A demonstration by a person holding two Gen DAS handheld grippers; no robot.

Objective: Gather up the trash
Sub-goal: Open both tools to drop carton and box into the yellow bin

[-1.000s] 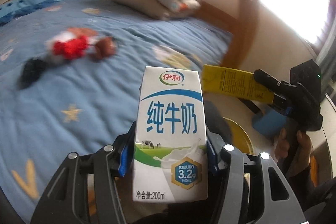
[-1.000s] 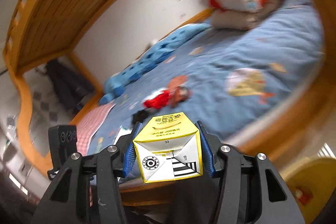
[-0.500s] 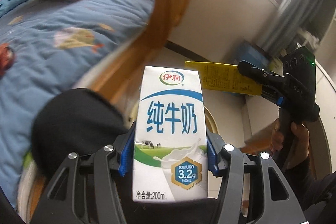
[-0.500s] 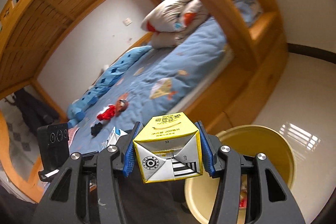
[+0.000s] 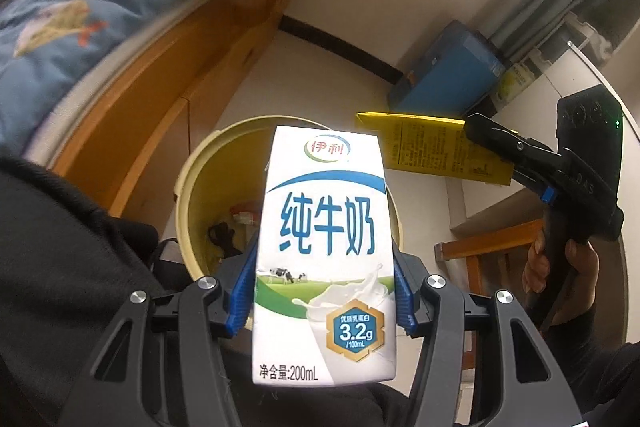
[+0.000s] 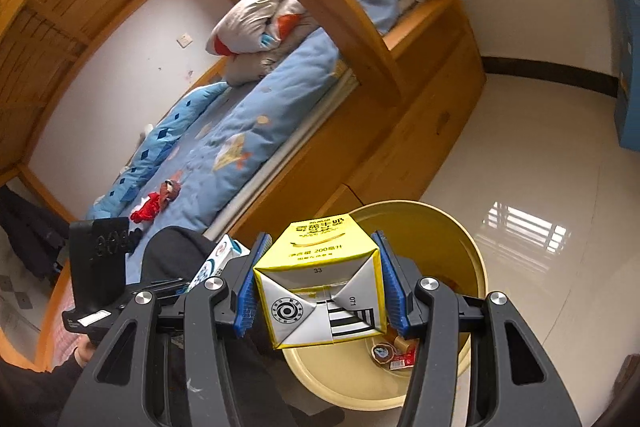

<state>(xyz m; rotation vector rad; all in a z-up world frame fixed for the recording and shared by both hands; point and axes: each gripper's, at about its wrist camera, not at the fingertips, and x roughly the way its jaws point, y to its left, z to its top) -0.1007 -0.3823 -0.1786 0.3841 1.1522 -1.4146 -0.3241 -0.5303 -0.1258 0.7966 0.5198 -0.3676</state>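
Honey-coloured wood frames the bunk bed, its blue quilt printed with small figures; a red scrap lies on it. Glossy pale floor spreads open to the right of the bed, with a blue box against the wall. Just beside the bed frame stands the yellow bin, holding a few small wrappers at its bottom. The left tool is clamped on an upright white milk carton reading "伊利", "纯牛奶", "3.2g /100mL" and "净含量:200mL", held over the bin's near rim. The right tool grips a yellow carton, its folded end marked "33" and "071", also above the bin's opening.
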